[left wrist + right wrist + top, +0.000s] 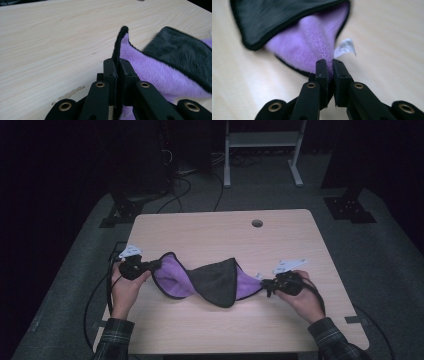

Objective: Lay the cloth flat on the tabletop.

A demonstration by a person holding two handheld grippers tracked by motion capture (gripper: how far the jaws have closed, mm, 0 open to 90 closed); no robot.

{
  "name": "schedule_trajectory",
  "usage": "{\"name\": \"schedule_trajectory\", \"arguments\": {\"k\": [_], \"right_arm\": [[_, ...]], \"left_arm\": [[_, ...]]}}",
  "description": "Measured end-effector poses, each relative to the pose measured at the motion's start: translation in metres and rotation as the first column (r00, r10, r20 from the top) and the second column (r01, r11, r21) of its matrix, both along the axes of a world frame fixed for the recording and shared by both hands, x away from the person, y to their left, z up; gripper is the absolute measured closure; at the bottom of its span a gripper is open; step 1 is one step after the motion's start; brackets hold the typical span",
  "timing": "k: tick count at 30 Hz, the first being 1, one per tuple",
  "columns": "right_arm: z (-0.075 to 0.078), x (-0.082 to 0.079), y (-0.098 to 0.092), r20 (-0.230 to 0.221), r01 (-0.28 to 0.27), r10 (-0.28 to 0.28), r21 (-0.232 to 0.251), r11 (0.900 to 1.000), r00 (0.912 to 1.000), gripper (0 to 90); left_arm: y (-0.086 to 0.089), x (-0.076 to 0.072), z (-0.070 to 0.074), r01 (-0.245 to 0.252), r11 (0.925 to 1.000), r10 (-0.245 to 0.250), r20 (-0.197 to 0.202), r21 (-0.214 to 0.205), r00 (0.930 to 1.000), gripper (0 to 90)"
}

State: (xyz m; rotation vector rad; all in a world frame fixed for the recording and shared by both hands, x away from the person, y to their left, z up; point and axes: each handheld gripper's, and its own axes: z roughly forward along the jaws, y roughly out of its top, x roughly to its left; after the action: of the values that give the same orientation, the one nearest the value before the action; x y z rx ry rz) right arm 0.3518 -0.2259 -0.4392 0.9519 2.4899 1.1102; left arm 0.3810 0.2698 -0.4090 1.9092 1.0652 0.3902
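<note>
Dark floor and black cabling surround the pale wooden worktop [225,227], which has a round hole [257,223] near its far edge, and a white metal frame [262,150] stands on the floor beyond it. We see a plush cloth [207,280], purple on one face and dark grey on the other with black edging, stretched across the near middle of the worktop between the two grippers. Its middle is twisted, so the grey face shows in the centre while purple shows toward both ends. At the left, the left gripper [154,265] has its fingers closed on the cloth's black-edged corner; in the left gripper view the left gripper [117,65] pinches that edge upright between the fingers, with the purple pile [152,72] spreading off to the right and the grey face [182,57] beyond it. At the right, the right gripper [266,284] is likewise clamped on the opposite end; in the right gripper view the right gripper [329,66] grips the purple corner, and a small white label [344,47] sticks out just beside the fingers. We see each gripper held by a hand in a plaid sleeve [114,337].
</note>
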Motion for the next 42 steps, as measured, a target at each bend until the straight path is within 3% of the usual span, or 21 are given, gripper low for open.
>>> {"name": "schedule_trajectory", "arguments": {"k": [2,6,8,11,13,17,20,25,29,31,33,34,36,39,42], "right_arm": [[0.004,0.004,-0.018,0.014,0.06,-0.06,0.001,0.9982,0.9981,83.3],[0.004,0.014,-0.052,0.013,0.175,-0.175,0.004,0.9846,0.9845,83.3],[0.002,0.017,-0.06,0.011,0.204,-0.204,-0.011,0.9789,0.979,83.3],[-0.002,0.021,-0.065,0.001,0.217,-0.217,-0.002,0.9762,0.9762,83.2],[-0.001,0.021,-0.064,0.001,0.216,-0.216,0.001,0.9765,0.9765,83.1],[-0.002,0.021,-0.06,0.007,0.207,-0.207,-0.01,0.9783,0.9783,83.0],[-0.003,0.021,-0.06,0.003,0.208,-0.208,-0.009,0.978,0.978,82.9],[-0.003,0.022,-0.061,0.002,0.206,-0.206,-0.007,0.9785,0.9785,82.8],[-0.004,0.022,-0.061,0.0,0.207,-0.207,-0.005,0.9783,0.9783,82.8],[-0.004,0.022,-0.061,0.0,0.207,-0.207,-0.005,0.9784,0.9784,82.8],[-0.004,0.022,-0.061,-0.002,0.207,-0.207,-0.006,0.9783,0.9783,82.7],[-0.004,0.022,-0.061,-0.001,0.207,-0.207,-0.007,0.9784,0.9784,82.7],[-0.004,0.022,-0.061,-0.003,0.206,-0.206,-0.009,0.9786,0.9786,82.7],[-0.006,0.022,-0.062,-0.004,0.202,-0.202,-0.012,0.9793,0.9794,82.7],[-0.006,0.022,-0.061,-0.007,0.201,-0.201,-0.012,0.9795,0.9795,82.7]], "left_arm": [[-0.002,0.001,-0.003,0.002,1.0,-0.002,-0.016,0.009,0.9999,84.8],[-0.014,0.004,-0.013,0.028,0.9987,-0.025,-0.063,0.042,0.9977,83.8],[-0.02,0.005,-0.016,0.035,0.997,-0.03,-0.074,0.069,0.9968,79.3],[-0.027,0.004,-0.012,0.051,0.9958,-0.048,-0.041,0.076,0.998,67.3],[-0.034,0.002,-0.008,0.075,0.9958,-0.074,-0.02,0.052,0.997,60.6],[-0.063,-0.002,-0.004,0.173,0.9846,-0.173,0.004,0.026,0.985,52.6],[-0.093,-0.008,-0.004,0.265,0.9639,-0.265,0.008,0.026,0.9641,51.0],[-0.136,-0.017,-0.007,0.359,0.9328,-0.36,0.02,0.034,0.9329,50.7],[-0.173,-0.024,-0.013,0.435,0.9,-0.435,0.01,0.034,0.9003,49.1],[-0.189,-0.027,-0.018,0.472,0.8797,-0.473,-0.002,0.055,0.8811,48.2],[-0.203,-0.031,-0.025,0.499,0.8638,-0.499,-0.012,0.071,0.8663,47.3],[-0.21,-0.033,-0.028,0.516,0.8519,-0.516,-0.02,0.09,0.8561,47.2],[-0.221,-0.037,-0.034,0.538,0.8347,-0.538,-0.029,0.119,0.8422,47.6],[-0.235,-0.04,-0.041,0.552,0.8185,-0.555,-0.032,0.158,0.8313,47.2],[-0.246,-0.039,-0.05,0.551,0.8111,-0.555,-0.039,0.197,0.831,46.9]]}}
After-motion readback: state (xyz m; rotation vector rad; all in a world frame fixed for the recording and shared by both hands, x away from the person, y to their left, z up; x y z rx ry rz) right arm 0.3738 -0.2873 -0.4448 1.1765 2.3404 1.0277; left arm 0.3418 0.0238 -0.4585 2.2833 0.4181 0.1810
